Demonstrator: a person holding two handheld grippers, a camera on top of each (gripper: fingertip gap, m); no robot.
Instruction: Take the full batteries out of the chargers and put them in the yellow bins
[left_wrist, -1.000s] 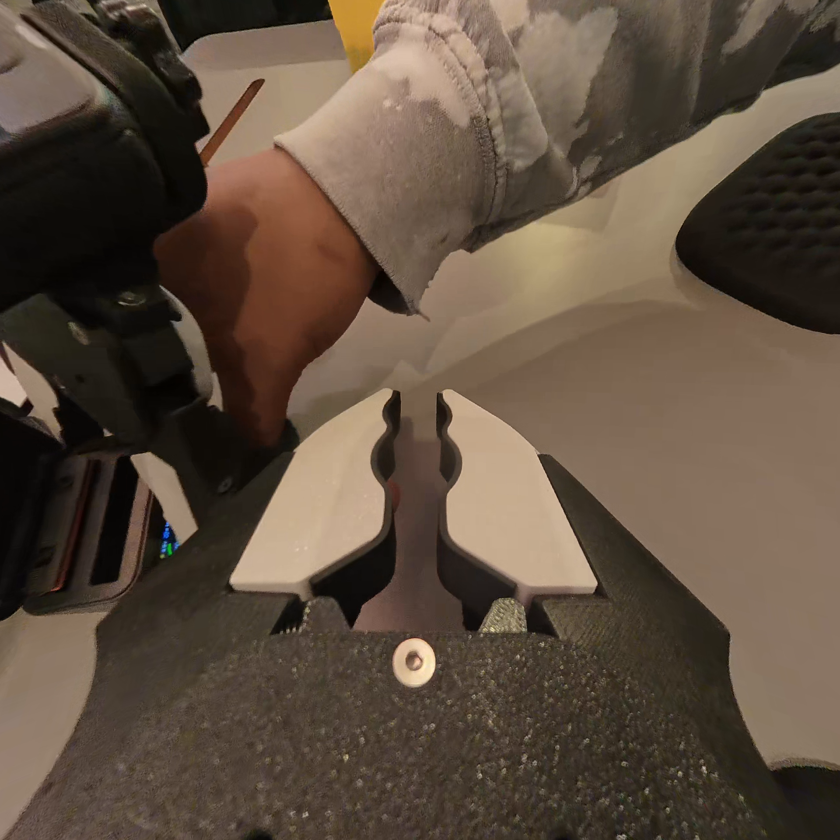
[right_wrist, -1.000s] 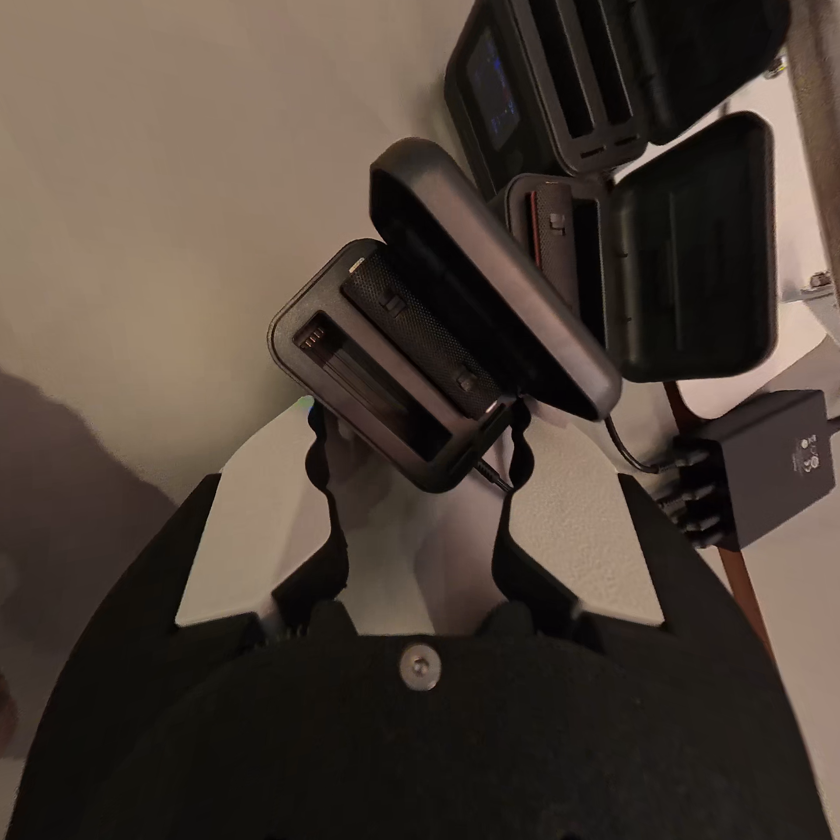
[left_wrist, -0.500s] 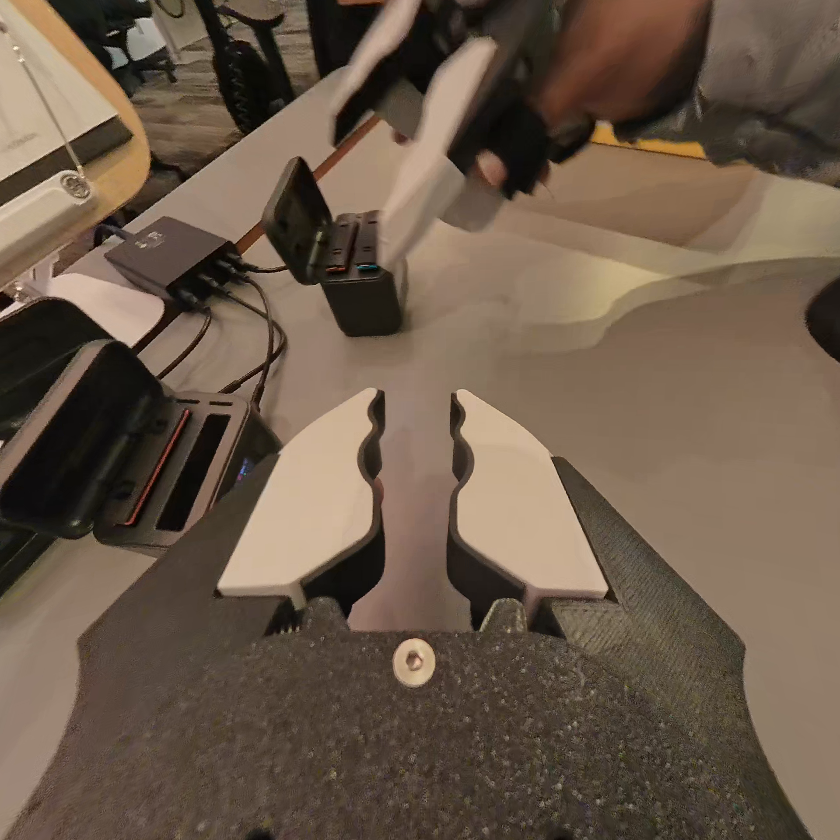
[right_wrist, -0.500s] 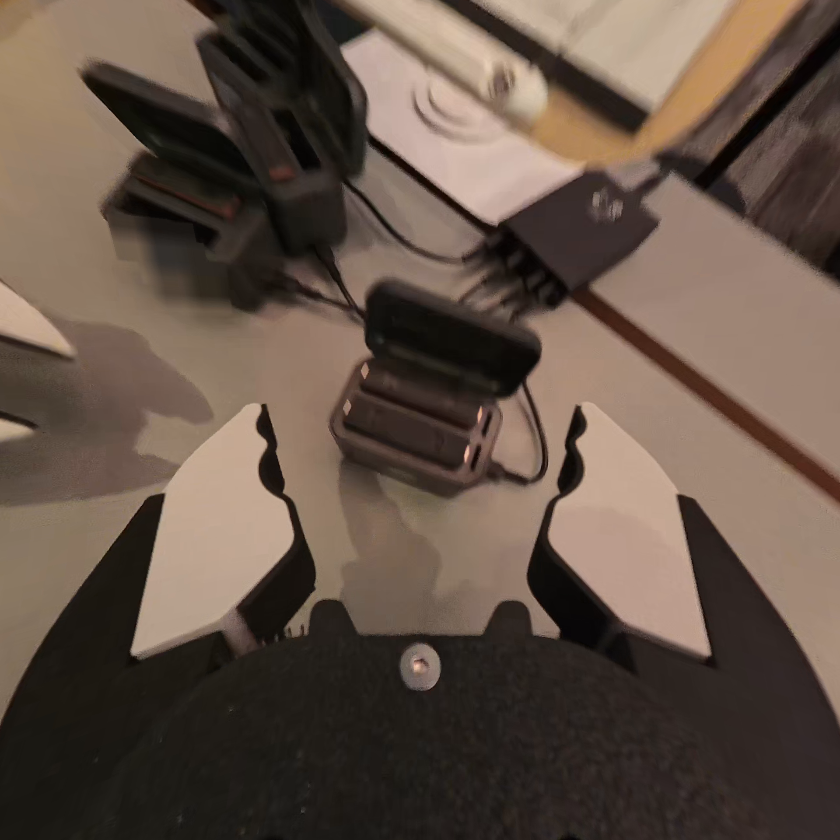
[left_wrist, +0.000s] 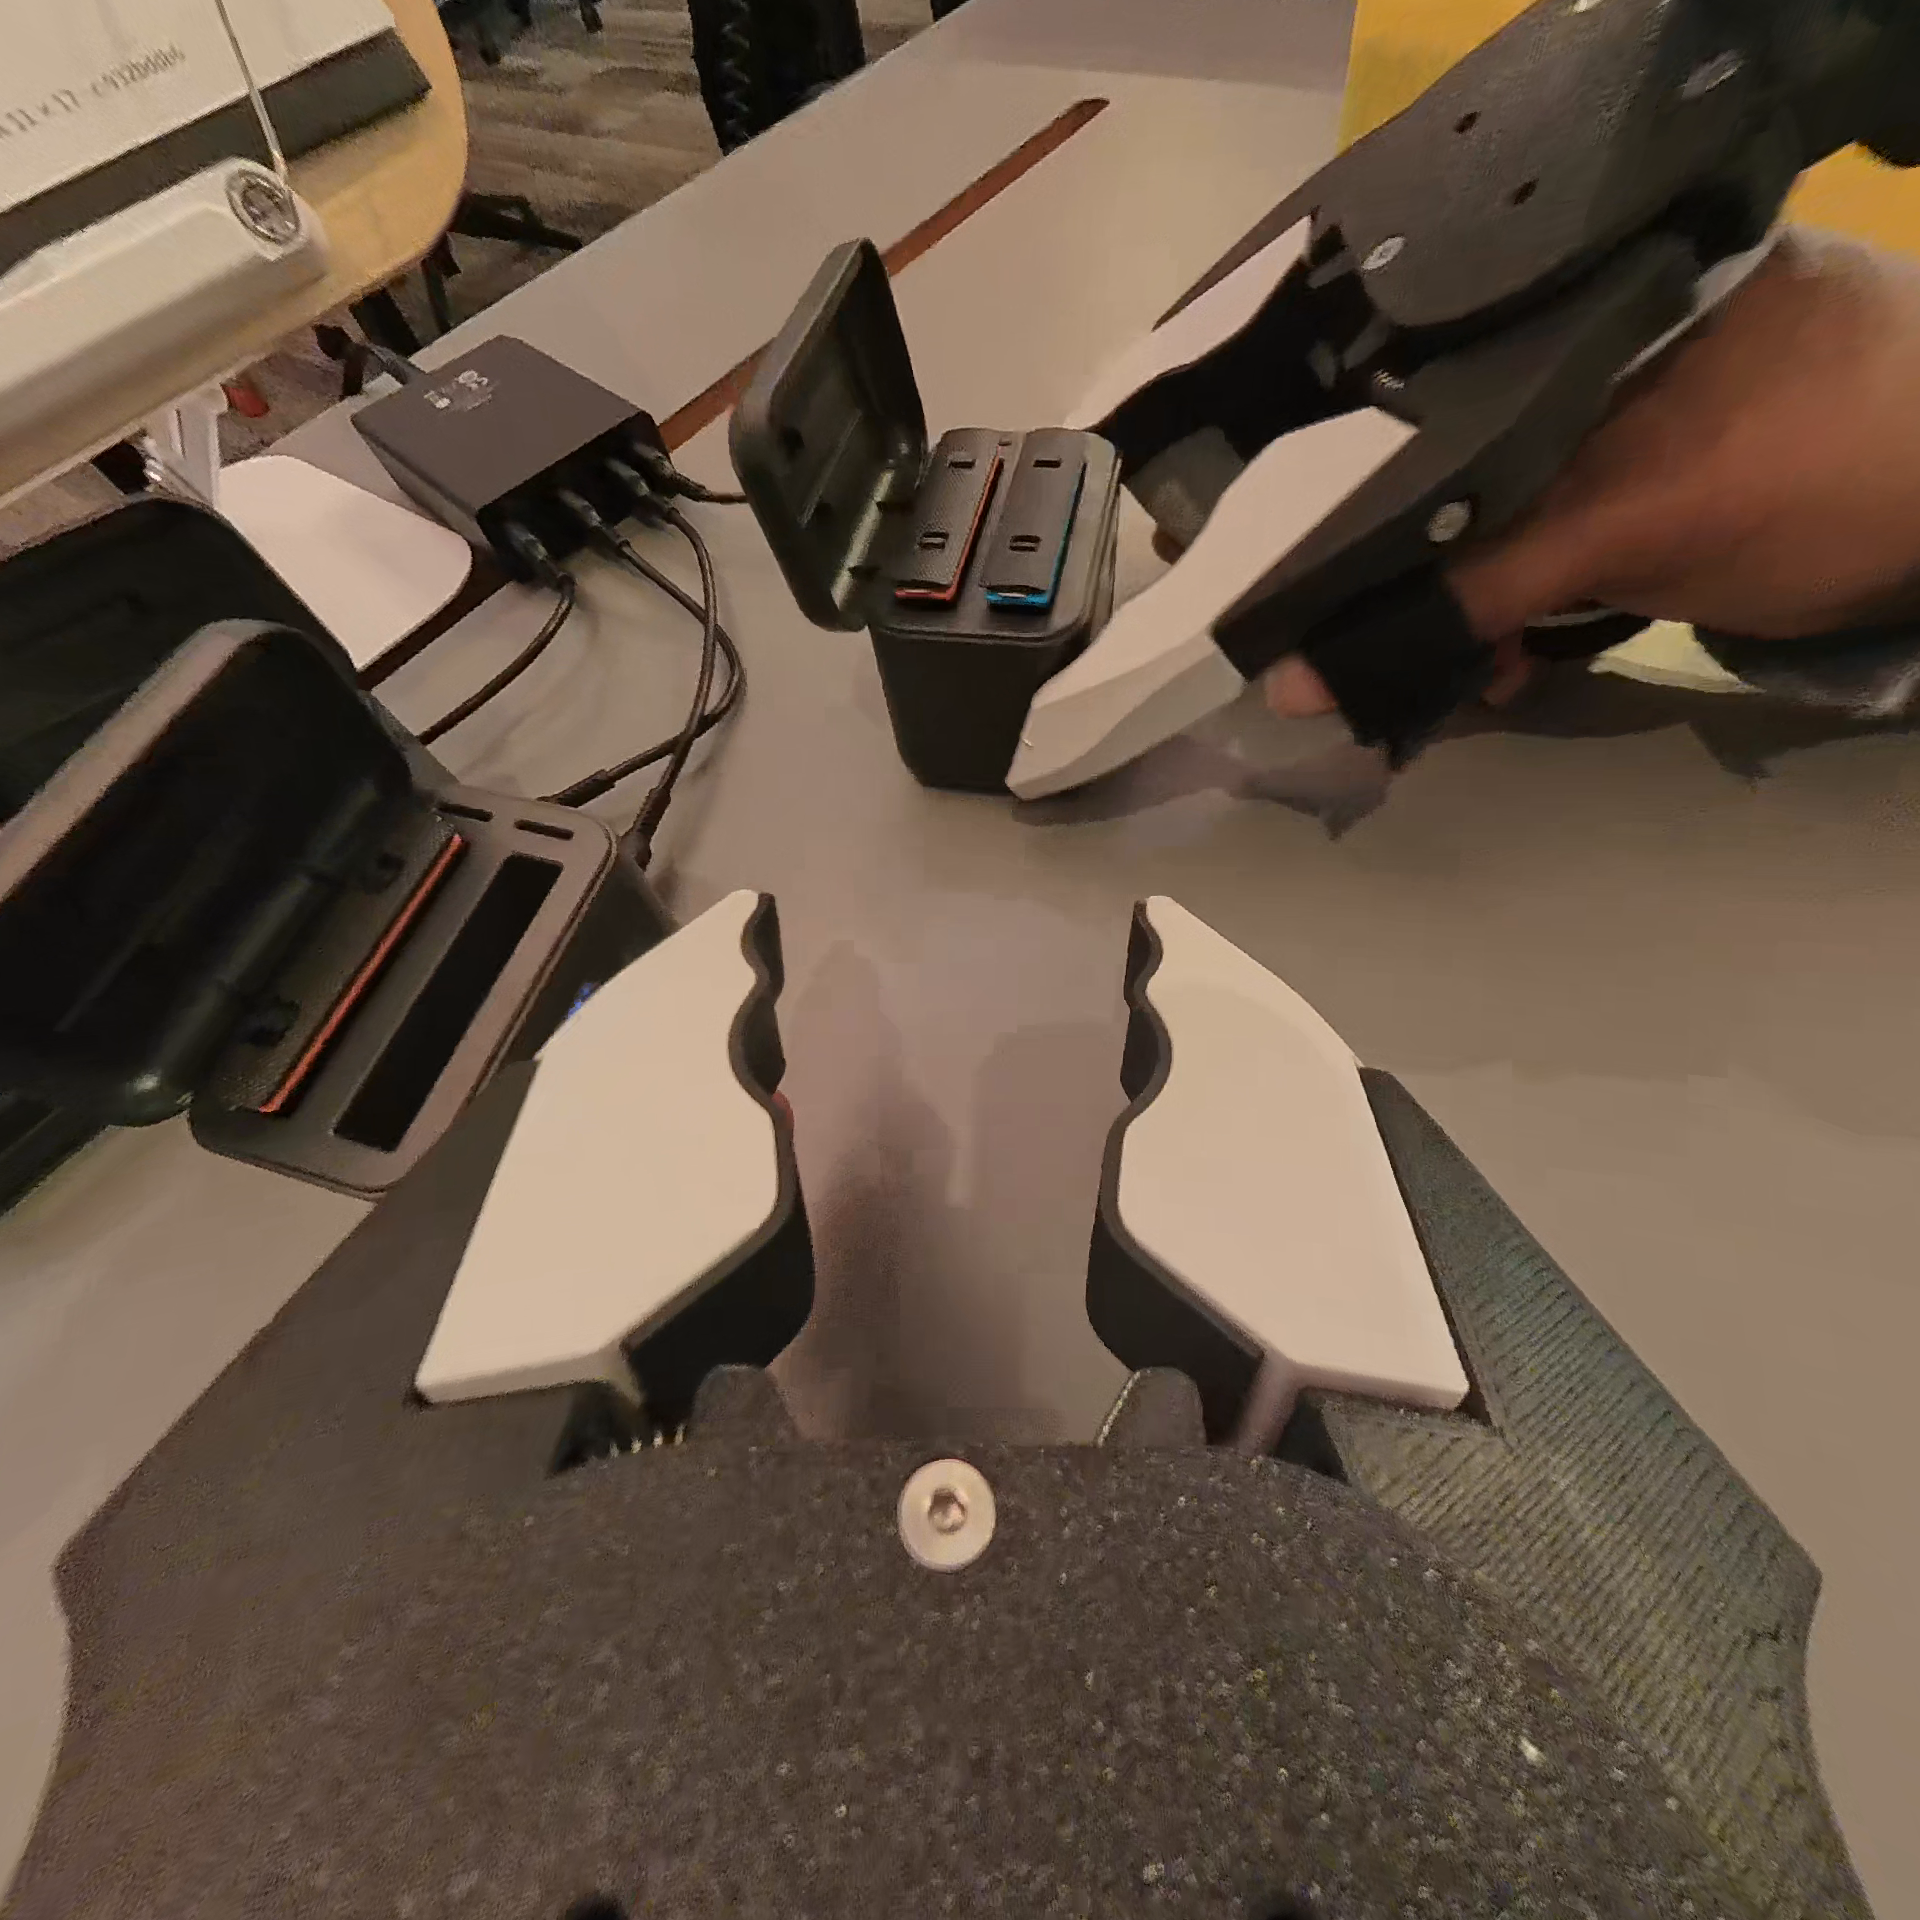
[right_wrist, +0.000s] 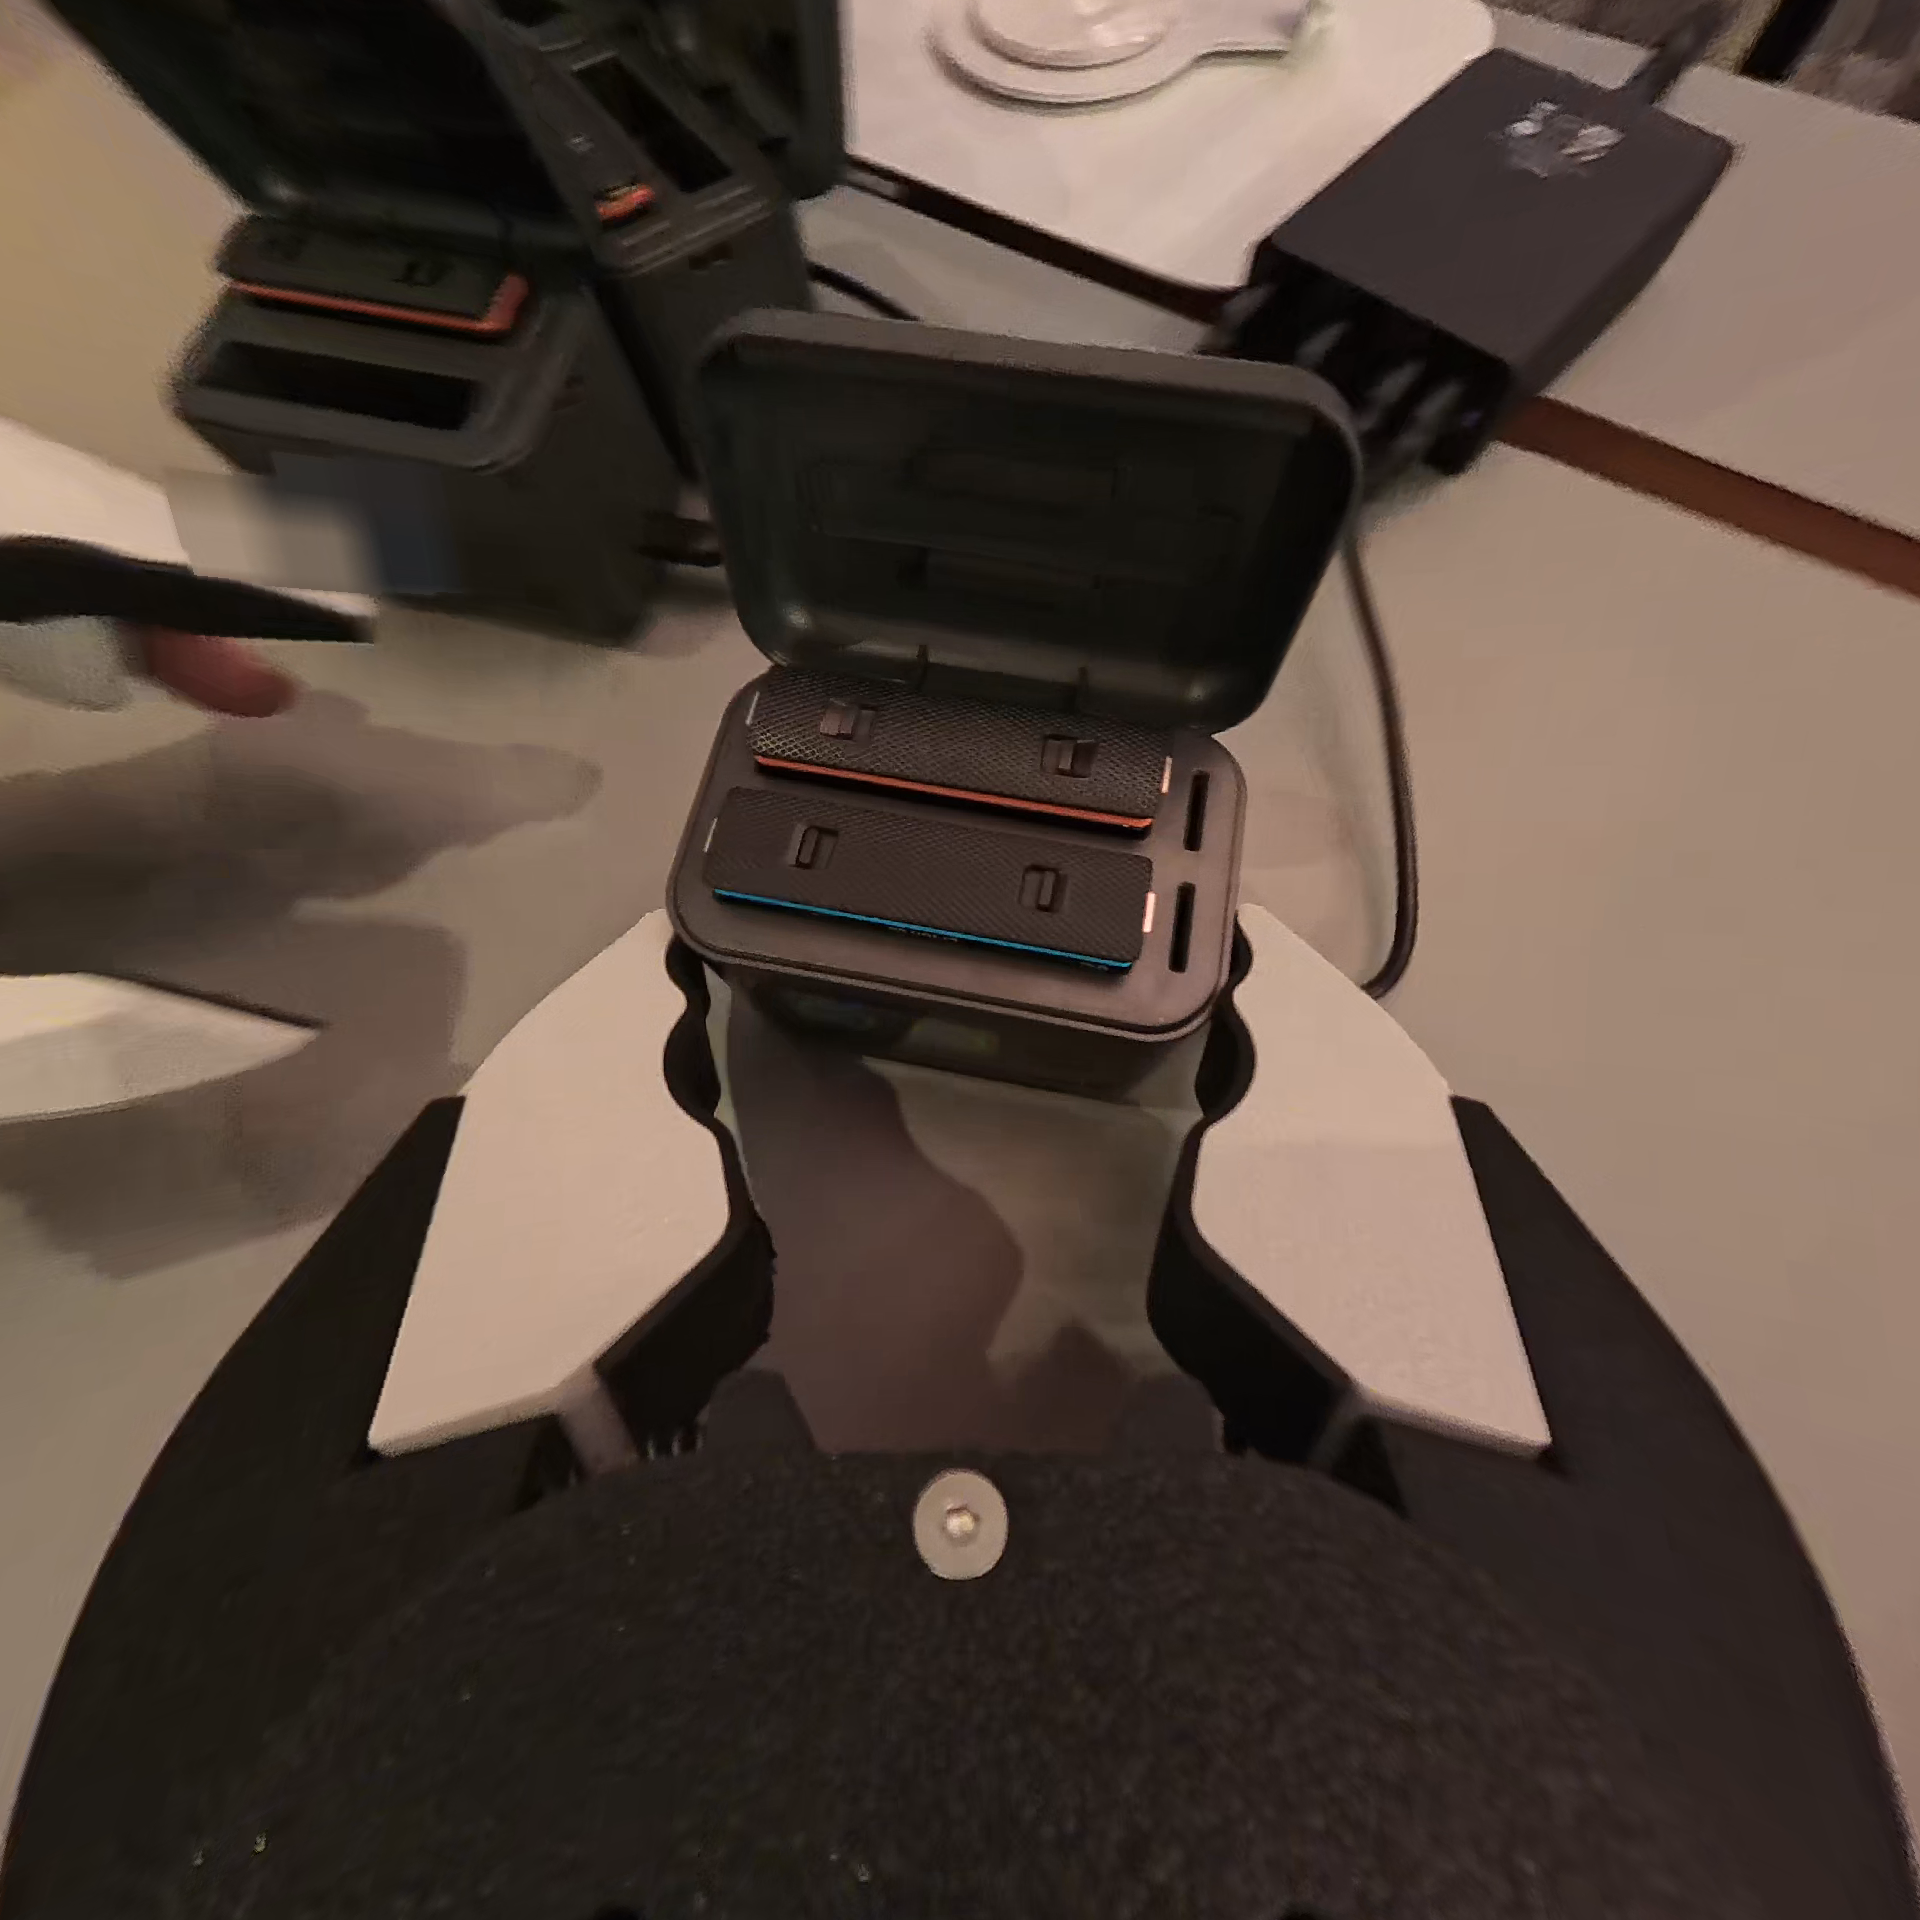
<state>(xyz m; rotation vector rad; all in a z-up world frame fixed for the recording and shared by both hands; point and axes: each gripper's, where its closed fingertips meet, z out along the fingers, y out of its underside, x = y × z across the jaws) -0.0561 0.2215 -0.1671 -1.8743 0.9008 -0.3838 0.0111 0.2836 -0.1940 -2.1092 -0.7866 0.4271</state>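
— Where are the batteries?

— Two flat black textured batteries stand in the small black charger case with its hinged lid up (right_wrist: 956, 935): the orange-edged battery (right_wrist: 956, 774) nearer the lid, the blue-edged battery (right_wrist: 925, 883) in front. The case stands on the pale grey counter (left_wrist: 1455, 987).

— And your right gripper?

— My right gripper (right_wrist: 956, 1029) has its jaws spread wide, one tip on each side of the case's front. I can't tell if they touch it; they hold nothing.

— The left?

— My left gripper (left_wrist: 951, 966) hangs over bare counter, jaws partly open and empty, well short of that case.

— What else is nearby?

— A second black charger with its lid open (left_wrist: 416, 997) sits by my left jaw, one orange-edged battery in it beside an empty slot. Behind, a black power hub (left_wrist: 509, 436) feeds dark cables (left_wrist: 686, 644) to the chargers.
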